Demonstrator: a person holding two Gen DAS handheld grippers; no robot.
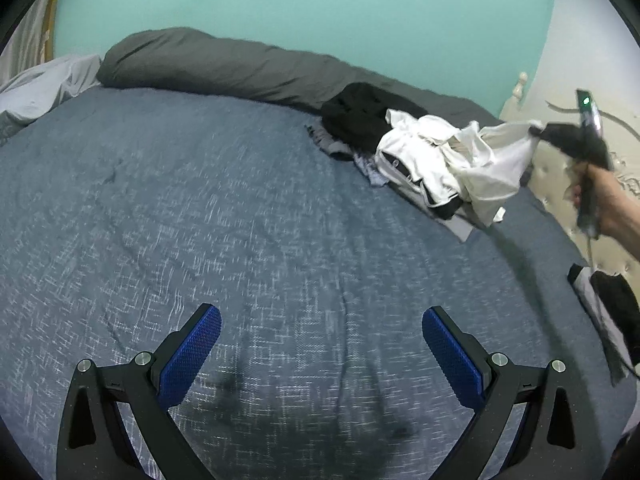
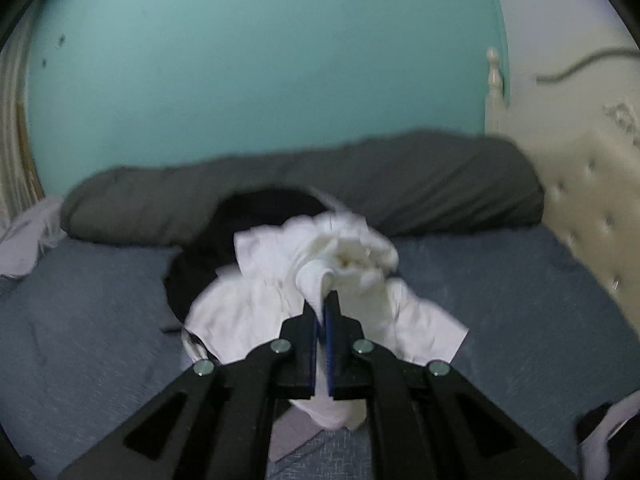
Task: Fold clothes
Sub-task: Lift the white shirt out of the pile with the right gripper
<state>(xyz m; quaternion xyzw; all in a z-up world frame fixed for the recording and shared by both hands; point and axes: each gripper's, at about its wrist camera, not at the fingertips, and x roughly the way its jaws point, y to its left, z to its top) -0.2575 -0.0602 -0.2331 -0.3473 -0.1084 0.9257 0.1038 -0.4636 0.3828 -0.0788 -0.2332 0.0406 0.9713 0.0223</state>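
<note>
While the two cameras face the same bed, each shows what the other cannot, listed here from near to far.

Left gripper (image 1: 322,354): jaws spread wide, blue pads (image 1: 195,354) facing each other, nothing between them; it hangs over bare bedspread in its own view.

Right gripper (image 2: 322,322): jaws pressed nearly together on a fold of the white garment (image 2: 320,280); a strip of the cloth shows between the pads in the right wrist view.

White garment, position: crumpled on top of the clothes pile (image 1: 400,152) toward the headboard side of the bed, one edge lifted off the pile by the right gripper.

Only in the left view: the right gripper from outside (image 1: 538,130), blurred, with the person's hand (image 1: 608,204) on its handle and the white cloth stretched from pile to tip; also patterned blue-grey pieces at the pile's base.

Only in the right view: the pinch itself, close up; the outside view is too blurred to show the jaws.

Bedspread (image 1: 200,200): blue-grey, wrinkled, a wide bare stretch between the left gripper and the pile.

Second heap (image 1: 608,304): black and white clothing near the bed's right edge, well apart from the main pile.

Black garment (image 1: 360,116): at the far side of the pile, touching the long grey pillow (image 1: 224,64).

Edges: pillow along the teal wall (image 1: 320,8); cream tufted headboard (image 2: 592,216) on the right; pale rumpled fabric (image 1: 44,84) at the far left.
</note>
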